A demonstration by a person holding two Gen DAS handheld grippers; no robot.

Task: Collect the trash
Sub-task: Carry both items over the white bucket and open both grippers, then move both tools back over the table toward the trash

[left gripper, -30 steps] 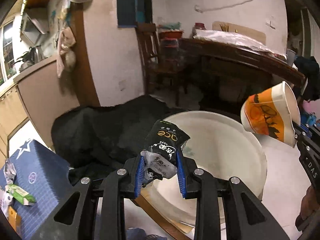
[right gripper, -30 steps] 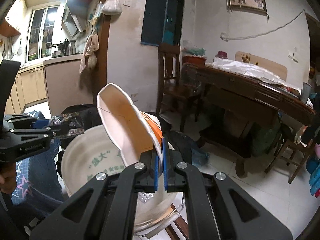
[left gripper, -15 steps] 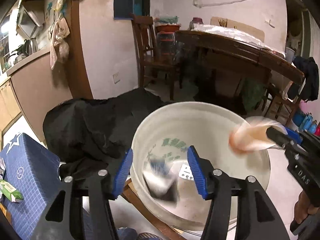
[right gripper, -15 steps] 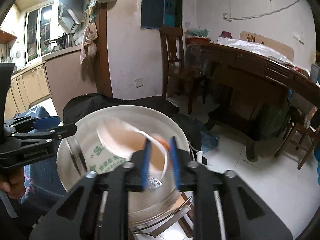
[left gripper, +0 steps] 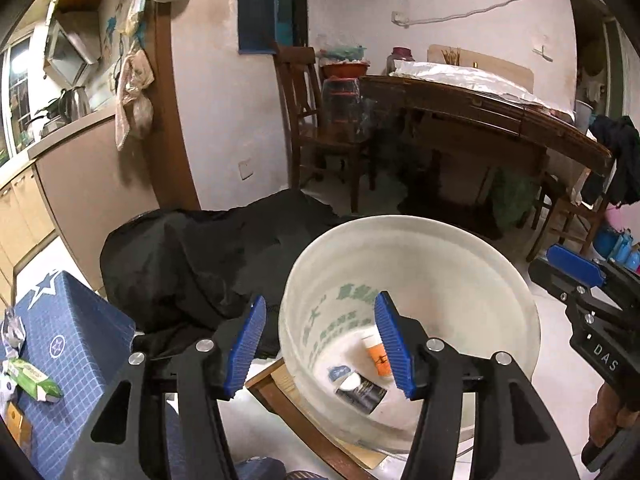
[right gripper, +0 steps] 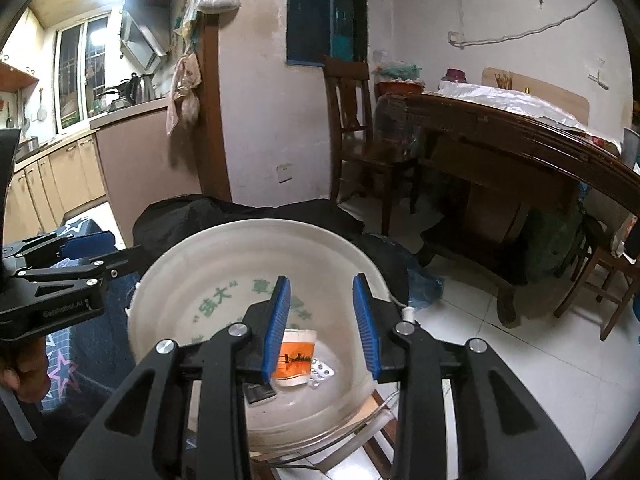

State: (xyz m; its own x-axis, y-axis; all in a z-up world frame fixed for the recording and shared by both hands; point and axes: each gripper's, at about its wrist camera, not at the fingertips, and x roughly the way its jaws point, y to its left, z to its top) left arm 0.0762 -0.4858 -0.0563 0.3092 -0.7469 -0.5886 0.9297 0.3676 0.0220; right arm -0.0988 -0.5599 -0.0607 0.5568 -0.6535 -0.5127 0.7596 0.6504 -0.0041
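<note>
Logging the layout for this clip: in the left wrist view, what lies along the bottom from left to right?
Blue box → black cloth → white bucket → the other hand-held gripper.

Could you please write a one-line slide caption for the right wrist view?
Open right gripper above the white bucket, where the orange paper cup and a dark wrapper lie.

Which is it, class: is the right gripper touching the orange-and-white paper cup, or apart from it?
Apart. The right wrist view shows the right gripper open and empty above the orange-and-white paper cup.
</note>
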